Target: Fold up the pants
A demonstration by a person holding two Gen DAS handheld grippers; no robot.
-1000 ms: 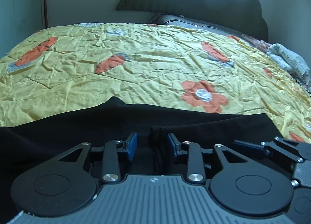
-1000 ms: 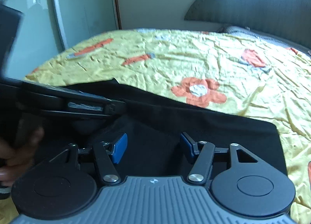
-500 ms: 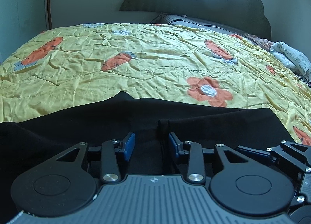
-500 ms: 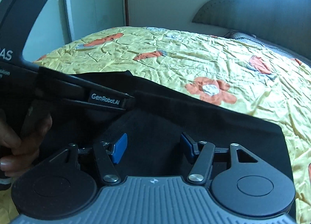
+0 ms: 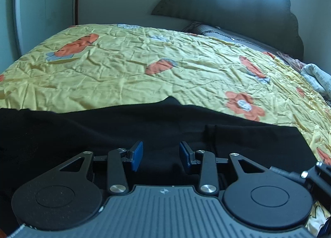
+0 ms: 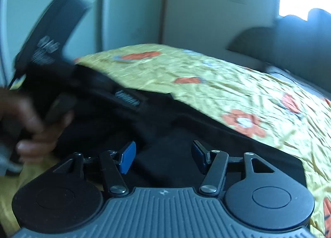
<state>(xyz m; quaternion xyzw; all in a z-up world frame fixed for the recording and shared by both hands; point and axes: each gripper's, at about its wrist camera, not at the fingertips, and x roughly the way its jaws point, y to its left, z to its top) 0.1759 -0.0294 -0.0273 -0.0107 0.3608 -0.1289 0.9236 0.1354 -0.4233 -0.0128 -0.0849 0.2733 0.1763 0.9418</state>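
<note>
Yellow flowered bedspread (image 5: 128, 72) covers bed, dark headboard (image 5: 238, 8) at far edge, pale walls. One black pants (image 5: 103, 134) along near edge. Two grippers: left gripper (image 5: 161, 154) fingers apart, empty; right gripper (image 6: 163, 156) wider, just narrowing, empty.

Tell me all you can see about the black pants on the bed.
The pants are plain black, of soft matte cloth, and lie flat across the near part of the yellow flowered bedspread. One far corner peaks slightly, and a fold line runs near the middle. Both grippers are above them with fingers apart; no grip shows.
</note>
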